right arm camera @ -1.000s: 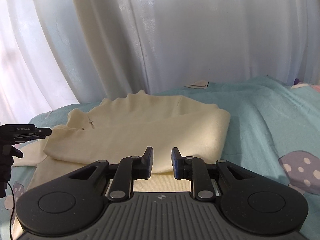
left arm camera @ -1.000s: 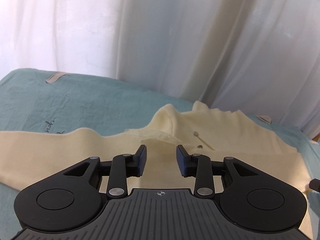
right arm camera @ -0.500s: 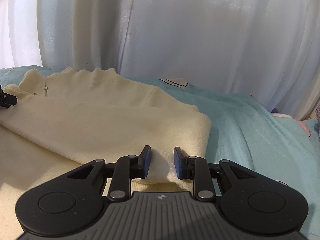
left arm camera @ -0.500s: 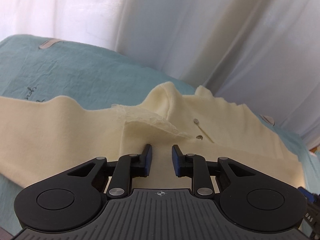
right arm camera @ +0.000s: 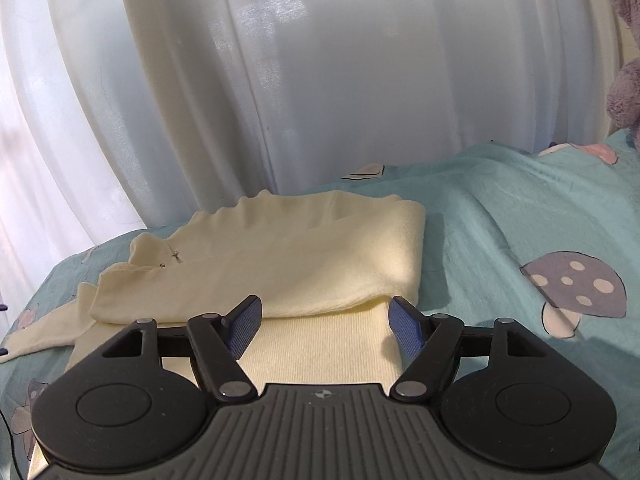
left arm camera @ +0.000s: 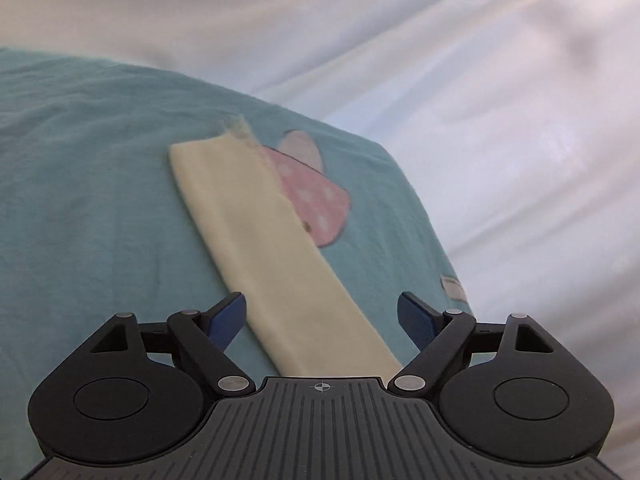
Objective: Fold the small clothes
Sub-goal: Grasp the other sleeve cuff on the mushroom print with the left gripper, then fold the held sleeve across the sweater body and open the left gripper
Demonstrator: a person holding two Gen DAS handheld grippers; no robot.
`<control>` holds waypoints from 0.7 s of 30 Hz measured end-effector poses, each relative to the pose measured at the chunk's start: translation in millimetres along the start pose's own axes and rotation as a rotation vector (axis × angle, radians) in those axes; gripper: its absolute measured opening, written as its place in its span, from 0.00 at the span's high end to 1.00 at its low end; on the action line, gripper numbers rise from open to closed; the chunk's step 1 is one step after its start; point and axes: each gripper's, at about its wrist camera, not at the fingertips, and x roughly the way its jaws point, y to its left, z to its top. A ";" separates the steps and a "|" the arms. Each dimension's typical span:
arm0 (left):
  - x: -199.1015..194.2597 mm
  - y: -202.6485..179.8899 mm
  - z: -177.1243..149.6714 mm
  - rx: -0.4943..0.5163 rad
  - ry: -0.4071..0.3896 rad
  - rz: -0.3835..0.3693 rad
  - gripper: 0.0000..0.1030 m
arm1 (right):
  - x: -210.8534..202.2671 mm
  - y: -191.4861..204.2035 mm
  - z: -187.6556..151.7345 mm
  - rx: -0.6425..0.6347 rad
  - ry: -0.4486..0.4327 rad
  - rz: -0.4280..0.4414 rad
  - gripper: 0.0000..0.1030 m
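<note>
A: Where's the garment sitting?

B: Cream top (right arm camera: pixel 280 256) is lying flat on the teal bedsheet (right arm camera: pixel 500 248), in front of the white curtain (right arm camera: pixel 320 80). In the right wrist view its long axis is running left-right, collar end with the small buttons pointing left, and the right side is folded over onto the body. Ribbed hem is showing nearest the camera.

A: Sleeve?

B: One cream sleeve (left arm camera: pixel 256 232) is stretching out in the left wrist view, long axis running diagonally from lower right, under the gripper, to upper left. Frayed-looking cuff is pointing away, partly overlapping a pink mushroom print (left arm camera: pixel 316 192) on the sheet.

A: Grippers?

B: Left gripper (left arm camera: pixel 322 320) is opening, jaws wide apart, sleeve passing between them but the pads aren't pressing on it. Right gripper (right arm camera: pixel 324 324) is opening too, pads apart, hovering over the hem, nothing clamped.

A: Any containers?

B: None showing. Just a grey mushroom print (right arm camera: pixel 572 284) to the right of the top and a purple plush toy (right arm camera: pixel 626 60) at the frame's right edge.
</note>
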 end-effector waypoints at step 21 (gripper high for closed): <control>33.6 46.2 37.9 -0.213 -0.069 -0.168 0.92 | 12.3 19.2 4.5 0.020 0.053 0.000 0.57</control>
